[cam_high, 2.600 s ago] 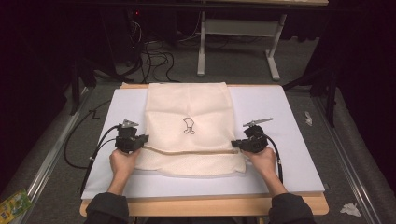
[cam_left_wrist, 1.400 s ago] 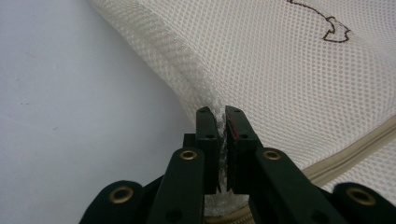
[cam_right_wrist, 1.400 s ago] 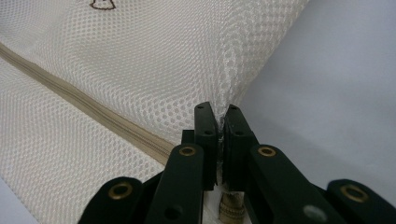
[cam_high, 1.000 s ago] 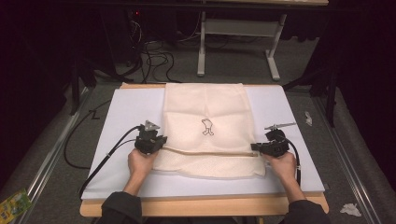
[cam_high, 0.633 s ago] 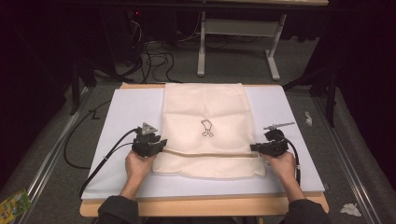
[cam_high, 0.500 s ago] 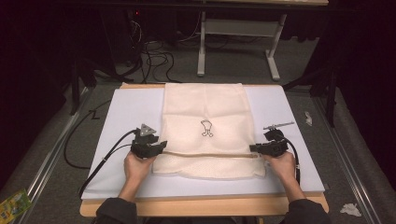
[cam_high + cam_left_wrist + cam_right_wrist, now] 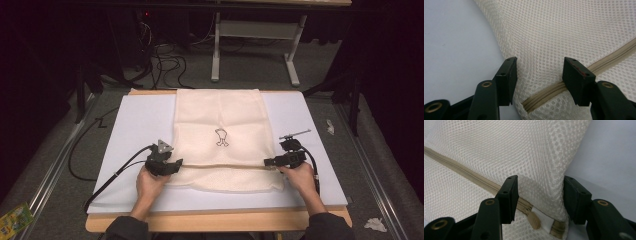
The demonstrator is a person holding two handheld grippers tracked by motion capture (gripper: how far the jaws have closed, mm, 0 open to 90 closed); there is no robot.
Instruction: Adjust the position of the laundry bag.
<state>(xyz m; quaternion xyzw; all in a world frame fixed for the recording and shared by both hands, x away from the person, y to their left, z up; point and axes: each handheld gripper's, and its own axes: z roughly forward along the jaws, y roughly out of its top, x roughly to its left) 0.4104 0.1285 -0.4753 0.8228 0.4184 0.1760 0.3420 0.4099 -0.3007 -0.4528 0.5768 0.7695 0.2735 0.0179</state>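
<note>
Change: your grippers and the bag have barely shifted since a moment ago.
Bag [image 7: 220, 137]: flat mid-table, zipper [image 7: 599, 63] running side to side.
Left gripper [image 7: 169, 166]: jaws parted at zipper's end.
Right gripper [image 7: 270, 162]: jaws apart around the pull [image 7: 534, 220].
Table [image 7: 135, 125]: white.

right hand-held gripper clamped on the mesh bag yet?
No: in the right gripper view the right hand-held gripper stands open, its jaws apart either side of the mesh bag edge.

No words, numbers or brand names can be read anywhere. The only mark is a small dark line drawing [image 7: 221, 137] printed at the centre of the cream mesh bag [image 7: 220, 112]; it carries no letters.
</note>
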